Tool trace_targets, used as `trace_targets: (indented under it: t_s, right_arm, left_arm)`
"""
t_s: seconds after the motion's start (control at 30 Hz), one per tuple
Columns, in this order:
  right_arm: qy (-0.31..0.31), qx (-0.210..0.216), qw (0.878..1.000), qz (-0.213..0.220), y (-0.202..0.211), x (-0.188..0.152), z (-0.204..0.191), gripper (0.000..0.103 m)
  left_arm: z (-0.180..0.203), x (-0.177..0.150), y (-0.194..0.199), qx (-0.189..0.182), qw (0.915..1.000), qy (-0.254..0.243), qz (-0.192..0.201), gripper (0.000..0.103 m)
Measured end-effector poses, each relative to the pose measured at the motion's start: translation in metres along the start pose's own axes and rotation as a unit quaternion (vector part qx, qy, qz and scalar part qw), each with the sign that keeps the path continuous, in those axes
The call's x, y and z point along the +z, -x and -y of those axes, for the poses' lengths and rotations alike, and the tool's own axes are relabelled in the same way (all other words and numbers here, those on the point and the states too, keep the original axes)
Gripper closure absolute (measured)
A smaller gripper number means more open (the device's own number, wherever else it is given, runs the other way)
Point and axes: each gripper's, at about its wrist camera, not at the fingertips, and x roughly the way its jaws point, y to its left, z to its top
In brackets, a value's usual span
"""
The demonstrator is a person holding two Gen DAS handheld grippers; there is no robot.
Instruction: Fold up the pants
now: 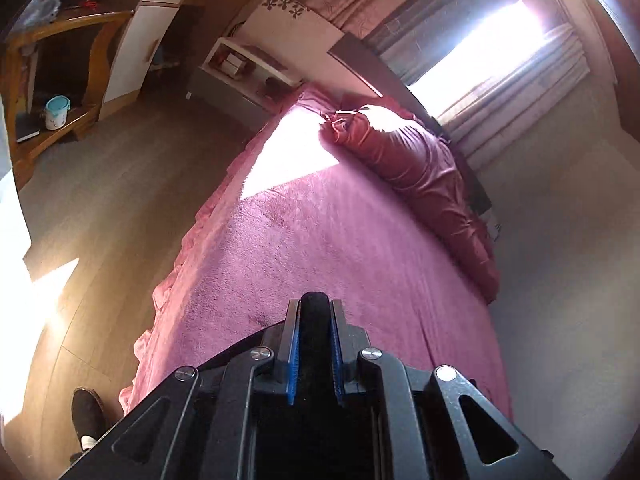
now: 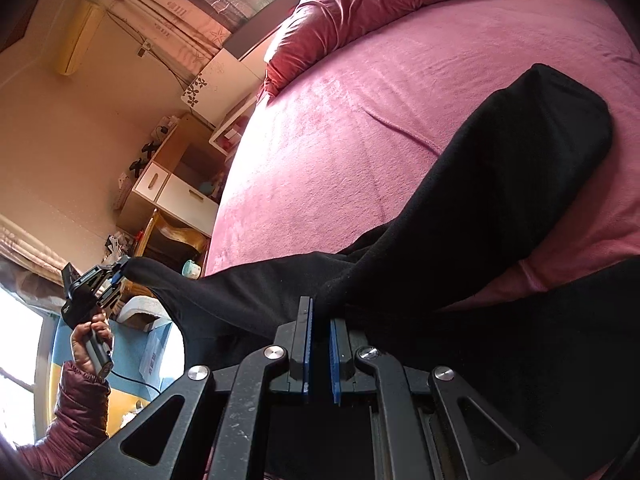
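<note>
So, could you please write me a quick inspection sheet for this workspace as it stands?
Surface: bed under a pink fleecy cover, a sunlit patch near its head.
Job's things: black pants, part on the bed, part lifted and stretched between the two tools.
Clutter: red pillow along the far edge of the bed.
Grippers: left tool shut on one end of the pants, raised off the bed; right tool shut on black cloth near the bed edge.
Cables: a thin black lead hangs from the left tool's handle.
Surroundings: curtained window, wooden desk and white cabinet, wooden floor, a shoe beside the bed.
</note>
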Motion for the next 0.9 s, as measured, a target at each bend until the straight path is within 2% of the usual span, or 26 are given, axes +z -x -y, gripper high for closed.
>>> trace_targets:
  t_s: [0.1,0.2,0.33,0.53,0.63,0.67,0.73,0.83,0.9]
  right_arm:
    - [0.016,-0.005,1.0,-0.013,0.012,-0.019,-0.002,0.096]
    - [0.034,-0.019,0.998,-0.039,0.017,-0.044,0.0,0.096]
    - [0.034,-0.04,0.996,-0.074,0.014,-0.079,0.011,0.096]
    - [0.027,-0.075,0.991,-0.111,-0.009,-0.114,0.036,0.096]
    - [0.024,-0.083,0.99,-0.115,-0.019,-0.12,0.043,0.096]
    - [0.022,-0.085,0.989,-0.115,-0.021,-0.12,0.044,0.096]
    - [0.019,-0.086,0.989,-0.115,-0.026,-0.12,0.046,0.096]
    - [0.024,-0.089,0.989,-0.114,-0.031,-0.122,0.046,0.096]
    - [0.025,-0.089,0.989,-0.113,-0.032,-0.122,0.046,0.096]
  left_arm:
    - [-0.014,-0.02,0.037,-0.013,0.9998,0.013,0.005,0.091]
    - [-0.037,-0.056,0.063,-0.003,0.9997,0.024,-0.003,0.092]
    - [-0.076,-0.108,0.074,0.012,0.9968,0.075,-0.024,0.092]
    - [-0.128,-0.172,0.073,0.053,0.9841,0.156,-0.066,0.092]
    - [-0.145,-0.188,0.076,0.061,0.9771,0.191,-0.072,0.09]
    - [-0.149,-0.191,0.078,0.059,0.9746,0.204,-0.071,0.082]
    - [-0.156,-0.196,0.082,0.045,0.9671,0.239,-0.075,0.074]
    - [-0.163,-0.202,0.084,0.045,0.9585,0.269,-0.082,0.071]
    - [-0.163,-0.204,0.082,0.052,0.9565,0.273,-0.089,0.071]
